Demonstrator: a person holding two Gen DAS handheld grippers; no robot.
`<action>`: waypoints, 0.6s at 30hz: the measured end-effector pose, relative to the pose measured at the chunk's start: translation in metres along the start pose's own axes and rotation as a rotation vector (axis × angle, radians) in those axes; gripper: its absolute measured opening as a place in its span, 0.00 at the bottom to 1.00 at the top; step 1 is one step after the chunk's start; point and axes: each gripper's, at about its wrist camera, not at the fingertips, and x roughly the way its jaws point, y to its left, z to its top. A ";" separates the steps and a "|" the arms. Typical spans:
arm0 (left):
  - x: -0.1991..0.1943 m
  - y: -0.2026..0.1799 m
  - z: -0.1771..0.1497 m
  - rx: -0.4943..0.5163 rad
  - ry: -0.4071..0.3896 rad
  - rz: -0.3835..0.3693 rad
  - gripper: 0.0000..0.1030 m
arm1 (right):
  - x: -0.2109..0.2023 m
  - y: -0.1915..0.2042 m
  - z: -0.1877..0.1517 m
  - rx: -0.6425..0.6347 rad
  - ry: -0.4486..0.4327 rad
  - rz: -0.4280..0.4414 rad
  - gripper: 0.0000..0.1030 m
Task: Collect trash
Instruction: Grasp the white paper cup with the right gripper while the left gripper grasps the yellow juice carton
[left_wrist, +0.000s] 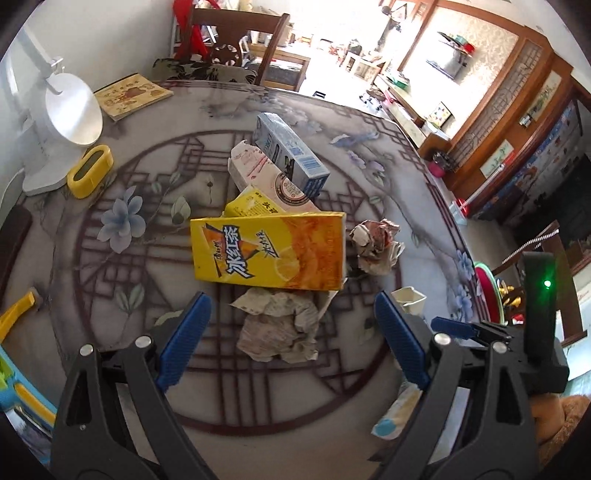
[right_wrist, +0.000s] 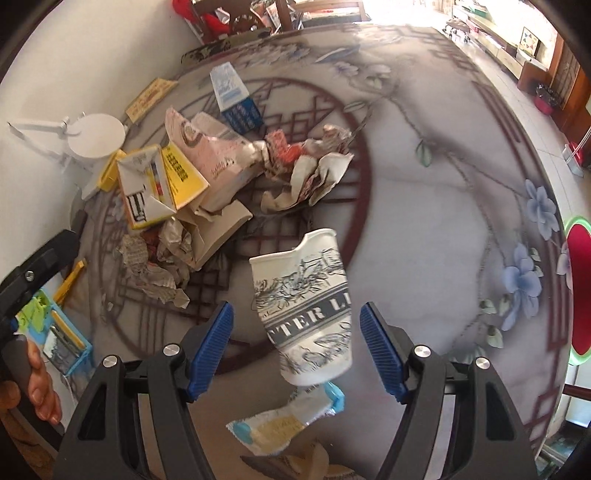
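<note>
Trash lies heaped on a round patterned table (left_wrist: 122, 295). In the left wrist view a yellow tea carton (left_wrist: 269, 253) lies flat, with crumpled newspaper (left_wrist: 280, 328) in front of it. My left gripper (left_wrist: 291, 336) is open, its jaws on either side of that paper. A pink carton (left_wrist: 266, 173), a blue-white carton (left_wrist: 291, 151) and another paper ball (left_wrist: 375, 245) lie behind. In the right wrist view a crushed white paper cup (right_wrist: 306, 310) sits between the open jaws of my right gripper (right_wrist: 297, 347), touching neither. A snack wrapper (right_wrist: 284, 424) lies under it.
A white desk lamp (left_wrist: 70, 118), a yellow holder (left_wrist: 90, 170) and a book (left_wrist: 131, 96) stand at the table's far left. A blue-green tray (right_wrist: 62, 339) sits at the near left edge. A chair (left_wrist: 236, 48) stands behind. The table edge (right_wrist: 554, 206) curves at right.
</note>
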 end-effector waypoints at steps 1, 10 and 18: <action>0.002 0.002 0.002 0.014 0.003 -0.010 0.86 | 0.003 0.001 0.001 -0.006 0.003 -0.011 0.66; 0.026 -0.002 0.028 0.595 0.098 0.037 0.86 | 0.010 -0.003 -0.004 -0.002 0.039 -0.019 0.38; 0.076 -0.011 0.023 0.890 0.160 0.107 0.86 | 0.001 0.004 -0.008 0.011 0.034 0.003 0.38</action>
